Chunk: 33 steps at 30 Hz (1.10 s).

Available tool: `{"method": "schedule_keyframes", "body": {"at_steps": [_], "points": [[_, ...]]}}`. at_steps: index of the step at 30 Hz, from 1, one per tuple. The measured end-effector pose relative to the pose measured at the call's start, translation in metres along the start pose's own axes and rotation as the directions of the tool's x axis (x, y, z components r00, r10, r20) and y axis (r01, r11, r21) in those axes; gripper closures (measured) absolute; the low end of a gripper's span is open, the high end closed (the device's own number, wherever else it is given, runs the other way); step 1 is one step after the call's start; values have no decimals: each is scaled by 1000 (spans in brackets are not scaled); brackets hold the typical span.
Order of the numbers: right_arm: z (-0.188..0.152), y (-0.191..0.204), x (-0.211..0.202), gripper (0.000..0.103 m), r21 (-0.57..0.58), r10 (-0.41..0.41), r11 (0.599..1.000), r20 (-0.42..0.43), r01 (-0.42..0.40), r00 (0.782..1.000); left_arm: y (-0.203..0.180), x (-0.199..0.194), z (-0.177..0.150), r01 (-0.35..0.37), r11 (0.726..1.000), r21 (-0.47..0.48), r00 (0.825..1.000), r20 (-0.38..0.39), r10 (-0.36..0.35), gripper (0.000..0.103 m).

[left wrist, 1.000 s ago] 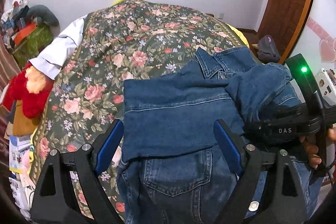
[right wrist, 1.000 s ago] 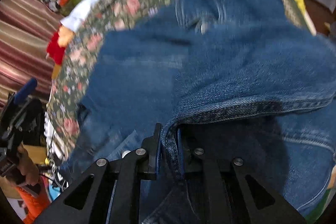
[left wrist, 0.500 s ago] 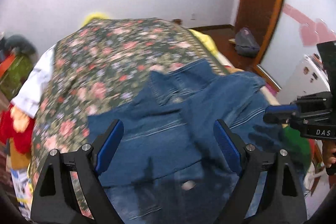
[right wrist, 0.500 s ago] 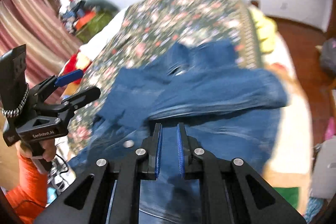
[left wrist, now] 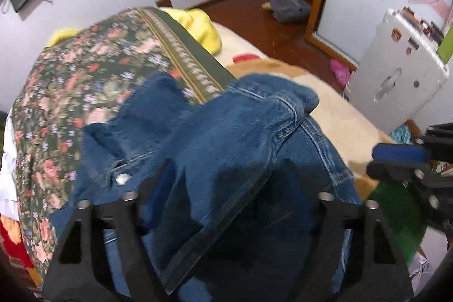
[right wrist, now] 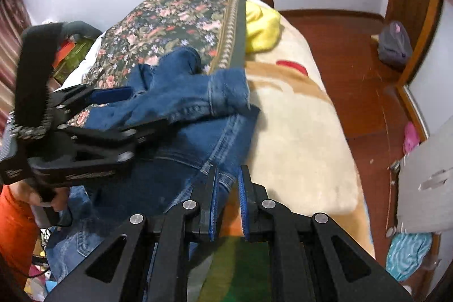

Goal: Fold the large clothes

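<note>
On bed: blue denim jeans lie bunched over floral bedspread, mid-fold.
Left tongs: closing, straddling denim to regrip; contact unclear.
Right tongs: together, empty.

One denim jacket, two grippers (both black).

Denim jacket: mid-blue, paler stitching. Bedspread: dark green, pink-and-red floral, patterned border. Blanket: cream with tan, possibly red, markings. Pillow: yellow. Floor: reddish-brown.
</note>
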State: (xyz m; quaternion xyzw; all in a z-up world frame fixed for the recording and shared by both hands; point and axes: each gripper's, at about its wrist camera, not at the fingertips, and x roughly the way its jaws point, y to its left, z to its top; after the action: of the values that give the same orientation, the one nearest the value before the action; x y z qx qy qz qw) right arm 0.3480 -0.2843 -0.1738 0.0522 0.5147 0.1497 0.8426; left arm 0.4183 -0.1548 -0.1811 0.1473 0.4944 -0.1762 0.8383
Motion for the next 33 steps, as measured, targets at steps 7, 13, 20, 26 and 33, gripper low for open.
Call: {"method": "schedule_keyframes", "body": {"at_steps": [7,13,20,26,33], "points": [[2,5,17,93,-8,22,1000,-14,-22,1000,-1,10,-2,-43,999,-20,998,41,44,90],[9,15,20,93,-17,33,999,-3,-33,999,32,-39,1,-36,993,-109,987,150,53,95],[9,39,35,93,-103,-38,994,-33,35,999,98,-103,-29,-70,973,-219,959,253,126,95],[-7,44,63,93,-172,-160,974,-76,145,984,160,-110,-95,-110,938,-330,964,193,182,95],[-15,46,68,87,-203,-237,953,-34,226,971,219,-59,-187,-21,871,-491,998,46,50,91]]}}
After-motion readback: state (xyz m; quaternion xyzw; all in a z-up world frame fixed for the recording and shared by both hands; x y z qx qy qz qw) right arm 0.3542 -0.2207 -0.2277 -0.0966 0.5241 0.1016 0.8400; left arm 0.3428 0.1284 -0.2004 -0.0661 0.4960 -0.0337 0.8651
